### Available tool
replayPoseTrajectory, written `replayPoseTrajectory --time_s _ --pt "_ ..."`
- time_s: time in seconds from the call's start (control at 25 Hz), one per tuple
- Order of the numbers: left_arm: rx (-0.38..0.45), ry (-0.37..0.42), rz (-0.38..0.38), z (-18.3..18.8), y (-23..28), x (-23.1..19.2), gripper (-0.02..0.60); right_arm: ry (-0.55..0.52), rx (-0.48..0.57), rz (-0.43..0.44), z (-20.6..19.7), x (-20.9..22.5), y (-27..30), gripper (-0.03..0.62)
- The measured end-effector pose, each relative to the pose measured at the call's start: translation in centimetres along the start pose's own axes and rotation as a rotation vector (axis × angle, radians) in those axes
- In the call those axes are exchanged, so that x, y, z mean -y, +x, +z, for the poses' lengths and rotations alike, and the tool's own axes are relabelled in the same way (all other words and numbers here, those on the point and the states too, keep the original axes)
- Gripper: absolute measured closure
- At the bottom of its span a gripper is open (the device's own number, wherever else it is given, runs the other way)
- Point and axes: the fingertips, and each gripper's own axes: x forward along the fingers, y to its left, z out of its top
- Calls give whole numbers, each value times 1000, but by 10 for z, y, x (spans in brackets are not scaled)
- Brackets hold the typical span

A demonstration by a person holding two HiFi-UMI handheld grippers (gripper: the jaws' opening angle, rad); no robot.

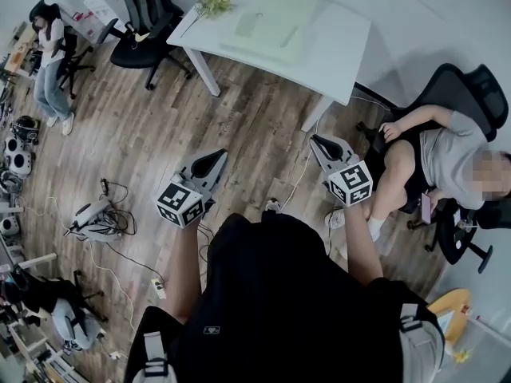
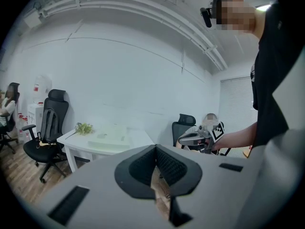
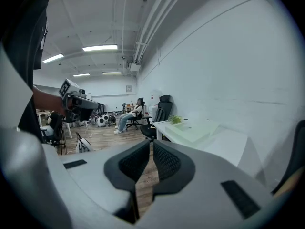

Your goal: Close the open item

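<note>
A white table (image 1: pixel 343 46) stands at the far side of the wooden floor. On it lies a flat pale green item (image 1: pixel 275 24) beside a small plant (image 1: pixel 213 4); whether the item is open I cannot tell. My left gripper (image 1: pixel 217 156) and right gripper (image 1: pixel 317 140) are held in the air over the floor, well short of the table. The left gripper (image 2: pixel 155 149) has its jaws shut on nothing, with the green item (image 2: pixel 110 137) far ahead. The right gripper (image 3: pixel 150 144) is also shut and empty, with the green item (image 3: pixel 193 130) ahead to the right.
A person (image 1: pixel 447 154) sits in a black chair close on my right. Black office chairs (image 1: pixel 148 14) stand left of the table, and another person (image 1: pixel 49 54) sits at the far left. Cables and devices (image 1: pixel 96 218) lie on the floor at left.
</note>
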Motion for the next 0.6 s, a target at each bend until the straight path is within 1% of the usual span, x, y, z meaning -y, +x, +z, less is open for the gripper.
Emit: replayPoseTrajectory --time_s 0.16,0.32,0.48,0.6 --pt "-12 -9 -2 -3 14 -3 575 15 0 -2 -3 16 5 572" --pt "-7 -21 -2 0 25 -16 575 15 -7 -6 0 28 16 572" --pt "0 -38 -20 0 37 -42 575 6 -29 -19 3 37 35 572" --pt "0 -52 -44 2 53 -69 575 6 -38 -52 9 51 52 572"
